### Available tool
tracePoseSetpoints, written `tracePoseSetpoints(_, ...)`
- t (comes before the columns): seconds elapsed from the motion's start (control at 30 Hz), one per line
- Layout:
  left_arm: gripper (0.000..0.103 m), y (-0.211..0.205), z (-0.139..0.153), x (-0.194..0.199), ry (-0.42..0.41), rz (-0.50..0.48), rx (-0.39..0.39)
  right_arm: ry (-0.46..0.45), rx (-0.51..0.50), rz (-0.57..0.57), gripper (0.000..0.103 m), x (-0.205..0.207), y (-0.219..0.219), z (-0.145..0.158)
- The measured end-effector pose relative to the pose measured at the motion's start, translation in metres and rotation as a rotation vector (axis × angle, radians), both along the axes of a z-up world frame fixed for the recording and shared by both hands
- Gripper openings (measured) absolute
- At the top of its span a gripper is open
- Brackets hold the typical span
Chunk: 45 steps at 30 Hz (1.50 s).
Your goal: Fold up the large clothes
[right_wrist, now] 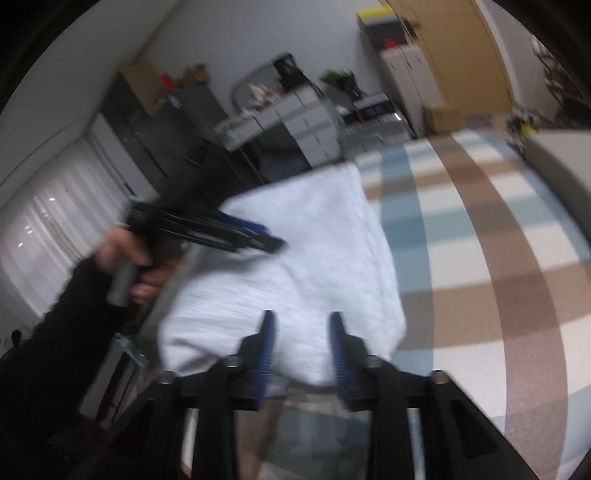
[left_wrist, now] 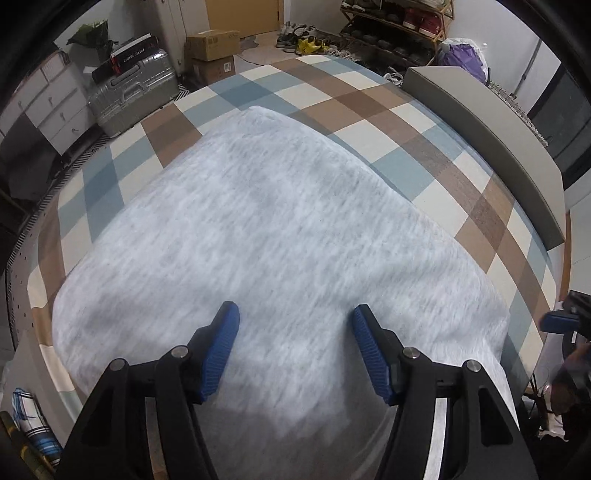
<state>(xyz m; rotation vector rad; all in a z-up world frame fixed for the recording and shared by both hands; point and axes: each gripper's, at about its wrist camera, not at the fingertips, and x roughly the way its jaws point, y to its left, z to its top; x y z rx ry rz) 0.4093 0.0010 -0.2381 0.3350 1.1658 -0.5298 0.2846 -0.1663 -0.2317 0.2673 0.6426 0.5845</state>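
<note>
Fingers [left_wrist: 225,332] apart, empty | grey garment [left_wrist: 258,229] folded beneath, on checked table [left_wrist: 461,192]

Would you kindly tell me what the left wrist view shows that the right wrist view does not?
Only the left wrist view: a shoe rack and a silver suitcase.
Only the right wrist view: a hand gripping the left gripper's handle, and a white curtain.
Both: the light grey garment lying on the checked cover, with open jaws over it.
</note>
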Motion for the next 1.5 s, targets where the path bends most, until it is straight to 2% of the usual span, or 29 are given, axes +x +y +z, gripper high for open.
tracePoseSetpoints(0.03, 0.058, -0.001, -0.003, 0.002, 0.008, 0.000, 0.007, -0.010, -0.004, 0.012, 0.055, 0.002, 0.006, 0.003)
tracePoseSetpoints(0.17, 0.058, -0.006, -0.004, 0.006, 0.016, -0.019, 0.019, 0.010, -0.115, 0.012, 0.055, 0.024, 0.039, -0.002)
tracePoseSetpoints(0.2, 0.058, -0.007, -0.003, 0.006, 0.014, -0.023, 0.017, 0.040, -0.169, -0.019, 0.052, 0.036, 0.047, -0.010)
tracePoseSetpoints(0.23, 0.058, -0.006, -0.003, 0.005, 0.009, -0.024, 0.010, 0.079, -0.201, -0.073, 0.042, 0.045, 0.048, -0.018)
tracePoseSetpoints(0.27, 0.058, -0.005, -0.003, 0.005, 0.002, -0.022, 0.006, 0.129, -0.192, -0.120, 0.022, 0.058, 0.044, -0.030)
tracePoseSetpoints(0.33, 0.058, -0.006, -0.006, 0.001, -0.030, -0.025, 0.019, 0.209, -0.141, -0.107, 0.010, 0.073, 0.038, -0.051)
tracePoseSetpoints(0.4, 0.059, -0.009, -0.007, -0.002, -0.057, -0.026, 0.036, 0.202, -0.147, -0.098, 0.008, 0.072, 0.037, -0.054)
tracePoseSetpoints(0.47, 0.059, -0.008, -0.007, -0.001, -0.062, -0.012, 0.032, 0.169, -0.266, -0.081, 0.008, 0.066, 0.049, -0.052)
tracePoseSetpoints(0.57, 0.061, -0.010, -0.005, -0.006, -0.110, 0.007, 0.050, 0.126, -0.335, -0.062, 0.008, 0.064, 0.056, -0.053)
tracePoseSetpoints(0.67, 0.059, -0.009, 0.012, -0.023, -0.126, 0.054, 0.076, 0.139, -0.206, -0.040, 0.008, 0.066, 0.038, -0.059)
tracePoseSetpoints(0.73, 0.059, -0.007, 0.028, -0.046, -0.083, 0.083, 0.009, 0.128, -0.120, -0.026, 0.008, 0.066, 0.025, -0.067)
tracePoseSetpoints(0.8, 0.059, -0.007, 0.043, -0.080, -0.066, 0.058, -0.053, 0.145, -0.040, -0.021, 0.008, 0.066, 0.016, -0.069)
tracePoseSetpoints(0.87, 0.060, -0.007, 0.049, -0.113, -0.119, 0.051, -0.048, 0.157, 0.020, -0.016, 0.007, 0.068, 0.008, -0.070)
tracePoseSetpoints(0.93, 0.060, -0.005, 0.037, -0.133, -0.150, 0.082, 0.011, 0.160, 0.061, -0.010, 0.007, 0.069, 0.003, -0.070)
tracePoseSetpoints(1.0, 0.061, -0.001, 0.032, -0.144, -0.227, 0.106, -0.015, 0.155, 0.099, -0.006, 0.007, 0.068, -0.002, -0.069)
tracePoseSetpoints(1.13, 0.063, 0.000, 0.020, -0.139, -0.230, 0.163, -0.051, 0.102, 0.085, -0.039, 0.011, 0.061, -0.004, -0.063)
tracePoseSetpoints(1.27, 0.070, -0.010, 0.006, -0.139, -0.284, 0.156, -0.005, 0.012, 0.127, -0.096, 0.020, 0.049, -0.017, -0.055)
tracePoseSetpoints(1.3, 0.071, -0.008, 0.005, -0.137, -0.282, 0.172, -0.022, -0.001, 0.135, -0.111, 0.022, 0.046, -0.021, -0.054)
tracePoseSetpoints(1.37, 0.071, -0.005, 0.003, -0.138, -0.284, 0.193, -0.053, -0.005, 0.157, -0.111, 0.027, 0.045, -0.025, -0.054)
tracePoseSetpoints(1.5, 0.074, -0.003, 0.002, -0.139, -0.293, 0.198, -0.059, -0.005, 0.149, -0.103, 0.029, 0.047, -0.021, -0.053)
